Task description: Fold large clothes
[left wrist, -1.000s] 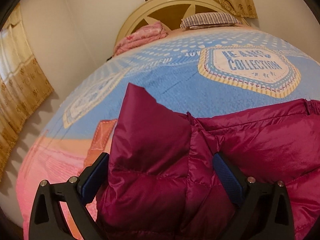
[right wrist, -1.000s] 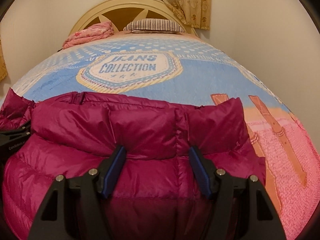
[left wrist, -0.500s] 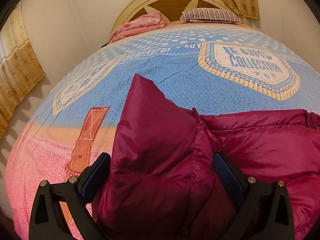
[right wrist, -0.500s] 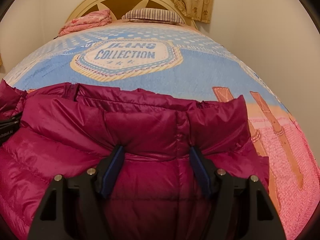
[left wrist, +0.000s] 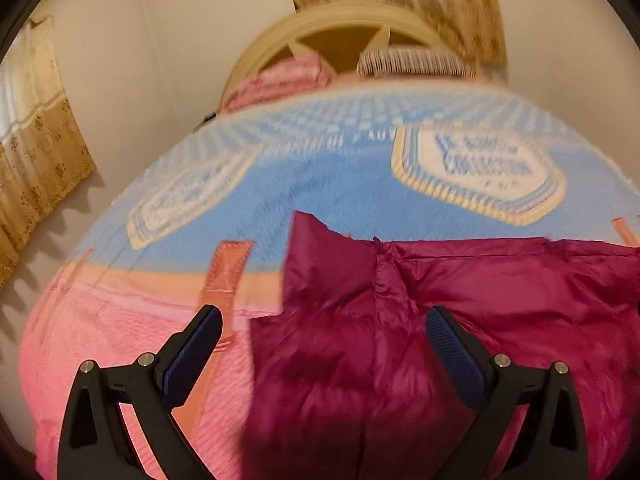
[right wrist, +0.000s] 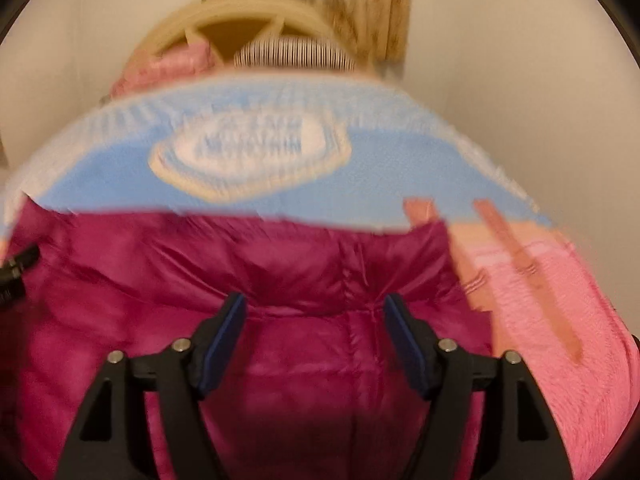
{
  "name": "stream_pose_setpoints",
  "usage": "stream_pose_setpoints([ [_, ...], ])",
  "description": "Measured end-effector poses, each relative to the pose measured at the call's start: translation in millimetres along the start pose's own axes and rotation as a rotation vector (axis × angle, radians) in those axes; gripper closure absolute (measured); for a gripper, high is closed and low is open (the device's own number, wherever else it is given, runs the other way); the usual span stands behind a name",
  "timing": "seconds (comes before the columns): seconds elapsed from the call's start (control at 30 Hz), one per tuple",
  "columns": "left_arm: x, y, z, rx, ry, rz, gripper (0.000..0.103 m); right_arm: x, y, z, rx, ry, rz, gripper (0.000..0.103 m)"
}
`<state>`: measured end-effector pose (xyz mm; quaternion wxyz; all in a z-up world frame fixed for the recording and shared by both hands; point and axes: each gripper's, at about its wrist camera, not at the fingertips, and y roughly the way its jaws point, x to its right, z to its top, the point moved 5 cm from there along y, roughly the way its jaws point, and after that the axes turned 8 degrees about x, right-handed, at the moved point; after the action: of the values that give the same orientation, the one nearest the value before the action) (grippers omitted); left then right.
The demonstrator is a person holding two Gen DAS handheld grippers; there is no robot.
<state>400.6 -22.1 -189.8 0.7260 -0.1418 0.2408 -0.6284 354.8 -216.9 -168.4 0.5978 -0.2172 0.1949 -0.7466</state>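
A magenta puffer jacket (left wrist: pixel 460 320) lies on the bed; it also shows in the right wrist view (right wrist: pixel 200 280). My left gripper (left wrist: pixel 324 336) is open above the jacket's left end, and its left finger (left wrist: pixel 192 356) is over the pink blanket. My right gripper (right wrist: pixel 316 328) is open above the jacket's right end, jaws apart, with fabric bulging between them. Both views are blurred. The left gripper's tip (right wrist: pixel 16 268) shows at the left edge of the right wrist view.
The bed has a blue and pink blanket (left wrist: pixel 340 176) with a "Collection" badge. A folded pink blanket (left wrist: pixel 280 80) and a striped pillow (left wrist: pixel 412 60) lie by the cream headboard (right wrist: pixel 240 28). Walls and curtains (left wrist: pixel 36 152) flank the bed.
Both grippers have let go of the jacket and pulled up and back. The jacket's raised corner has dropped flatter onto the bed. The left jaws are wider apart.
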Motion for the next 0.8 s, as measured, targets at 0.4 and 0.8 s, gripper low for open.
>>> stream_pose_setpoints([
  [0.4,2,33,-47,-0.087,0.021,0.077,0.001,-66,12,-45,-0.018,-0.156,0.028,0.019],
  [0.8,4,41,-54,-0.136,-0.006,0.05,0.001,-69,25,-49,-0.071,-0.173,0.004,0.015],
])
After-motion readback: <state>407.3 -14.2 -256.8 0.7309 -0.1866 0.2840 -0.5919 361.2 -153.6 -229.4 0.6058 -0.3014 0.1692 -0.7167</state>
